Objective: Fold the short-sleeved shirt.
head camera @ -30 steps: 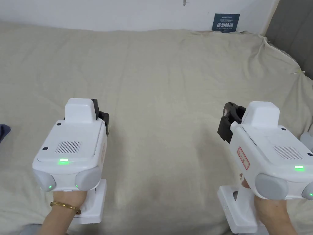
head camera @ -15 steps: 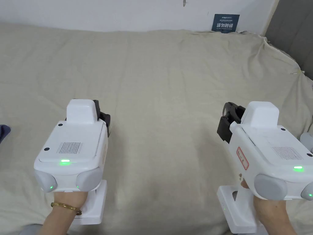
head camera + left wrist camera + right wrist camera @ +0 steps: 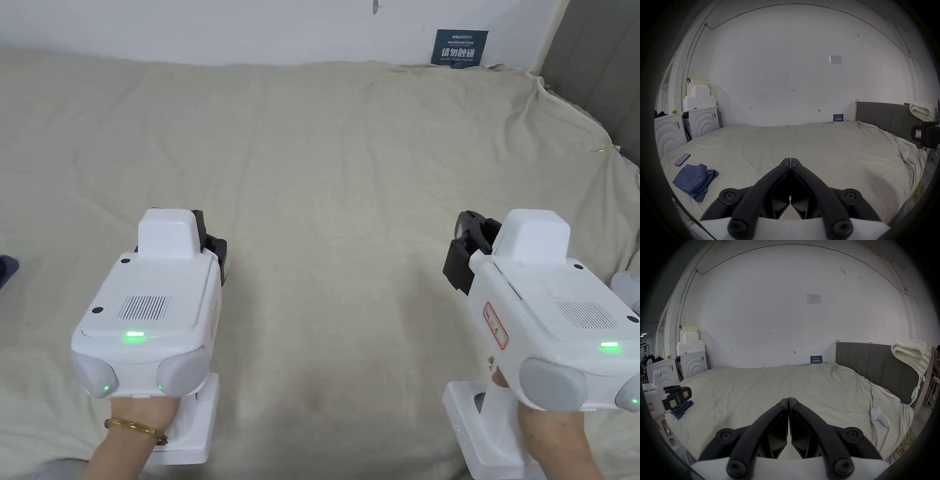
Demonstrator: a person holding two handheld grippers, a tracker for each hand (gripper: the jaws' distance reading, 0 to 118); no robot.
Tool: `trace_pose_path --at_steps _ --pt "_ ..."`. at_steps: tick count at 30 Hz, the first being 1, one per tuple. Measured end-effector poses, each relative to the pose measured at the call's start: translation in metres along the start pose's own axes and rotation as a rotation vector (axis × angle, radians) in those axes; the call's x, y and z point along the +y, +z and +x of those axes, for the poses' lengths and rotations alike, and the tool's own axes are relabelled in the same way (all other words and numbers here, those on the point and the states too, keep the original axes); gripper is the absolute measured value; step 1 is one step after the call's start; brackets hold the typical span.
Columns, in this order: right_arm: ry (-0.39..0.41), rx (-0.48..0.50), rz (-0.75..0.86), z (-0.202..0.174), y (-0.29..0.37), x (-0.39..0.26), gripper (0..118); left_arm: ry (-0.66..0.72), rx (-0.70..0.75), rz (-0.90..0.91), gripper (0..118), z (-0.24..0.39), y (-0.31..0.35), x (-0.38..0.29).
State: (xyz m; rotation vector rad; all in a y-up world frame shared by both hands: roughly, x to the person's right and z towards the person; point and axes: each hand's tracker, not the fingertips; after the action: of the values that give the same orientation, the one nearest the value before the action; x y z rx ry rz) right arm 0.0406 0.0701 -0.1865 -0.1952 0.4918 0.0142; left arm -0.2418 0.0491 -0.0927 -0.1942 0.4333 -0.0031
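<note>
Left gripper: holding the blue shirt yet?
No. In the left gripper view the left gripper has its jaws shut on nothing, and the blue shirt lies crumpled on the bed, off to its left.

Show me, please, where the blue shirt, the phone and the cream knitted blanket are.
blue shirt (image 3: 694,180): left gripper view, middle of the crumpled cloth.
phone (image 3: 682,159): left gripper view, its face.
cream knitted blanket (image 3: 911,353): right gripper view, folded roll.

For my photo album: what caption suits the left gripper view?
Shut left gripper over a beige bed, blue shirt crumpled nearby.

Blue shirt (image 3: 6,270) cut off by the head view's left edge, partly hidden behind the left gripper (image 3: 687,392) in the right gripper view.
</note>
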Motion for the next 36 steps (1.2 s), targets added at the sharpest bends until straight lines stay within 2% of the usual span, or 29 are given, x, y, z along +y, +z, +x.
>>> trace_pose_path --at_steps 17,18,19,20,21,22,23,25,27,31,35,36 --pt "-0.009 0.001 -0.011 -0.001 -0.001 -0.001 1 0.020 -0.008 -0.014 0 0.001 0.000 -0.002" --pt "-0.041 0.011 -0.033 0.001 -0.002 0.000 6 0.050 -0.016 -0.024 6 0.000 0.001 -0.001" --pt "-0.075 0.031 -0.075 0.002 -0.003 0.002 20 0.071 -0.023 -0.033 17 -0.002 0.003 0.000" --pt "-0.096 0.035 -0.142 0.003 -0.004 0.006 59 0.094 -0.024 -0.058 49 -0.004 0.003 0.000" --pt "-0.116 0.045 -0.205 0.004 -0.006 0.011 89 0.122 -0.030 -0.083 80 -0.005 0.005 0.001" --pt "-0.131 0.047 -0.262 0.005 -0.007 0.014 111 0.144 -0.026 -0.097 108 -0.007 0.006 0.001" --pt "-0.152 0.048 -0.298 0.005 -0.007 0.015 118 0.170 -0.023 -0.109 118 -0.010 0.008 0.000" --pt "-0.167 0.054 -0.323 0.006 -0.002 0.019 118 0.177 -0.027 -0.053 118 -0.012 0.012 -0.011" --pt "-0.186 0.056 -0.364 0.006 0.000 0.025 118 0.148 0.010 -0.119 118 -0.013 0.013 -0.018" --pt "-0.212 -0.042 -0.483 0.003 0.003 0.030 118 0.131 0.042 -0.167 118 -0.012 0.031 -0.027" --pt "-0.277 -0.147 -0.588 0.000 0.006 0.035 118 0.112 0.084 -0.221 118 -0.017 0.043 -0.047" --pt "-0.282 -0.146 -0.623 0.000 0.005 0.037 118 0.107 0.096 -0.236 118 -0.017 0.046 -0.052"
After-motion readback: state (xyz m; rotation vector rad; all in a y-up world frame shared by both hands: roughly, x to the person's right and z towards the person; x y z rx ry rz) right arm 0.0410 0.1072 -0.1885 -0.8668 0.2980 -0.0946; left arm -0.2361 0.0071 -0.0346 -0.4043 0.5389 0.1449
